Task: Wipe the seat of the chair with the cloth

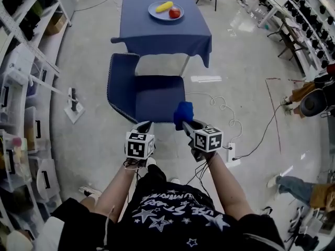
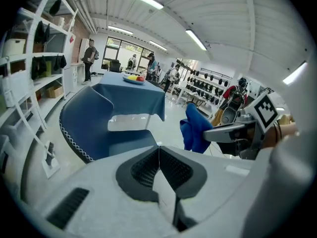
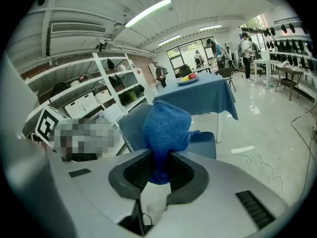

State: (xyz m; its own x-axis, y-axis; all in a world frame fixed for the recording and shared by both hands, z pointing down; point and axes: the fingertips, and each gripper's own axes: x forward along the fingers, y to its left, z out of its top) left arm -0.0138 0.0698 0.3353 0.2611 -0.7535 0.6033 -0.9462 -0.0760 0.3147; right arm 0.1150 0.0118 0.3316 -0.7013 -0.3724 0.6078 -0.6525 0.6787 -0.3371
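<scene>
A blue chair [image 1: 152, 95] stands in front of me, its seat [image 1: 159, 97] facing me and its backrest [image 1: 119, 82] on the left. My right gripper [image 1: 184, 123] is shut on a blue cloth [image 1: 183, 113], held above the seat's near right edge. The right gripper view shows the cloth [image 3: 166, 130] bunched between the jaws with the chair [image 3: 136, 123] behind. My left gripper [image 1: 143, 127] is shut with nothing in it, just before the seat's near edge. From the left gripper view, the chair [image 2: 99, 120] lies ahead and the cloth [image 2: 197, 129] hangs at the right.
A table with a blue tablecloth [image 1: 165, 22] stands just beyond the chair, with a plate of fruit [image 1: 165, 9] on it. Shelving [image 1: 23, 88] runs along the left. A white cable [image 1: 225, 111] and power strip [image 1: 232, 153] lie on the floor at right. People stand at right.
</scene>
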